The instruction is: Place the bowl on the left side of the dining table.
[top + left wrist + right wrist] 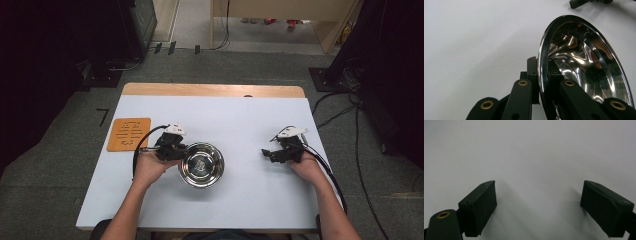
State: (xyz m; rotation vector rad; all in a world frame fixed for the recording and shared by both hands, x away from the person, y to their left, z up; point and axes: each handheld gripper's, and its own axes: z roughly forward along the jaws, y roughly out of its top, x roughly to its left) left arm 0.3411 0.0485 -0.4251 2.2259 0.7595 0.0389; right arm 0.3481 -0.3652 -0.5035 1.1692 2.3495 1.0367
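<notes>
Two grippers are in my hands over the white table point(260, 200): my left gripper point(181, 152) is clamped on the near-left rim of the steel bowl point(201, 164), one jaw inside the rim and one outside it in the left gripper view. That bowl sits near the table's middle, a little toward the left edge, with an orange mat point(128, 134) by that edge. My right gripper point(266, 153) rests low toward the right edge, jaws spread wide with bare table between them.
</notes>
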